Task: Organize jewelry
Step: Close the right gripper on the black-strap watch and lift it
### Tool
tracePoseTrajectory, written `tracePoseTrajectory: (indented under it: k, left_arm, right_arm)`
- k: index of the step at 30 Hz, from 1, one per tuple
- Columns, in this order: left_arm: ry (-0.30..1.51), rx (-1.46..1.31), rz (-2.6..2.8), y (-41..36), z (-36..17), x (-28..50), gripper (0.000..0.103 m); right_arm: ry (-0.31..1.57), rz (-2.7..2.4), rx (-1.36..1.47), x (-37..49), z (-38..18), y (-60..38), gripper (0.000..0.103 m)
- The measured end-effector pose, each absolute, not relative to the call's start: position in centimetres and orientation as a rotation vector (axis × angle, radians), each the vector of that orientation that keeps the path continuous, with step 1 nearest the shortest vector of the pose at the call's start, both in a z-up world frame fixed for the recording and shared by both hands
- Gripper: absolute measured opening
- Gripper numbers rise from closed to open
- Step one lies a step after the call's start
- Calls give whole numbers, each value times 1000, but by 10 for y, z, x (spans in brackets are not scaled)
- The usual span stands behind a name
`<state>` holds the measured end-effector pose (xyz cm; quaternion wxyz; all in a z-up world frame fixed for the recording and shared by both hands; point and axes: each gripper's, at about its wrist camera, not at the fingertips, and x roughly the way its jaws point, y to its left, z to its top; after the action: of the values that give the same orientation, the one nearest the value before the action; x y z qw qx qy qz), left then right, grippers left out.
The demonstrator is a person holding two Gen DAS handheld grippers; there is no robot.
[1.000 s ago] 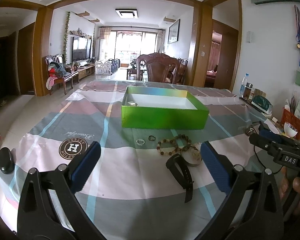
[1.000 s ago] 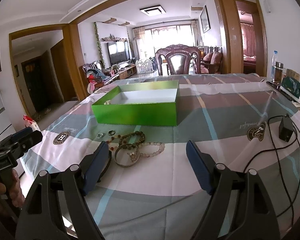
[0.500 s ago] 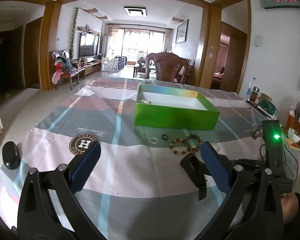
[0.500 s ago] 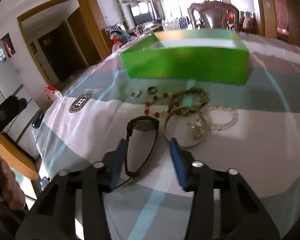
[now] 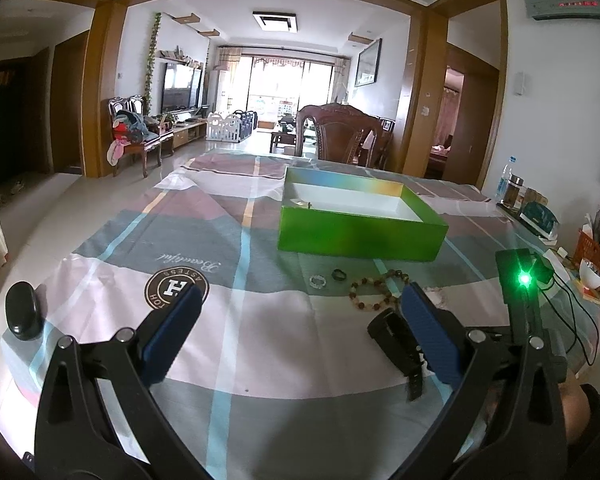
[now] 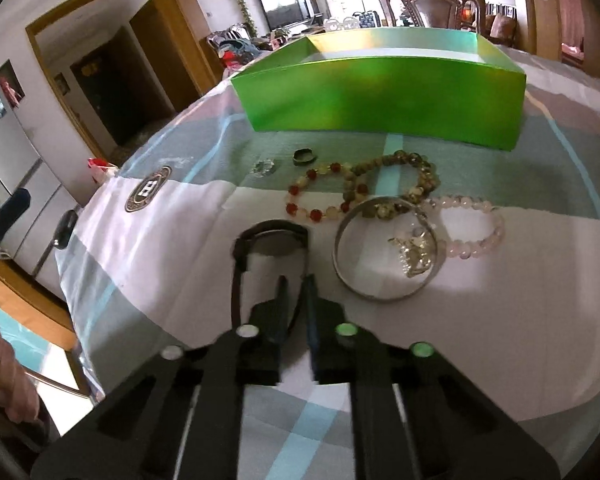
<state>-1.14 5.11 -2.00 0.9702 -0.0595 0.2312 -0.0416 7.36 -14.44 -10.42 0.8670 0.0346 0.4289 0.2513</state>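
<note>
On the checked tablecloth, a black wristband (image 6: pixel 272 236) lies in front of a green box (image 6: pixel 380 92). My right gripper (image 6: pixel 296 290) is shut on the band's right strap, low over the cloth. Right of it lie a silver bangle (image 6: pixel 384 252), a pink bead bracelet (image 6: pixel 472 228), a red-and-cream one (image 6: pixel 320 196) and a greenish one (image 6: pixel 412 176). A clear ring (image 6: pixel 265 167) and a dark ring (image 6: pixel 304 156) sit nearer the box. My left gripper (image 5: pixel 300 300) hangs open and empty over the cloth, left of the wristband (image 5: pixel 392 336) and short of the green box (image 5: pixel 360 236).
A black oval case (image 5: pixel 22 316) rests near the table's left edge. Cables (image 5: pixel 572 304), a white bowl (image 5: pixel 592 276) and an orange basket (image 5: pixel 594 252) crowd the right side. A wooden chair (image 5: pixel 340 132) stands behind the table. A hand (image 6: pixel 8 380) shows at lower left.
My right gripper dropped forward and down to the black wristband, and its jaws went from wide open to shut on the strap. The left gripper stayed about where it was, still open.
</note>
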Motion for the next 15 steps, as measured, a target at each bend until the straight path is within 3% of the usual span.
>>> tracePoseTrajectory:
  k: [13,15]
  left_arm:
    - [553,-96,-156,34,-28,34,98]
    - [587,-64,-173,24,-31,54,85]
  right_arm:
    - [670,524,201,49,-51,-210,2]
    - [654,514,212,46,-45,-224,2]
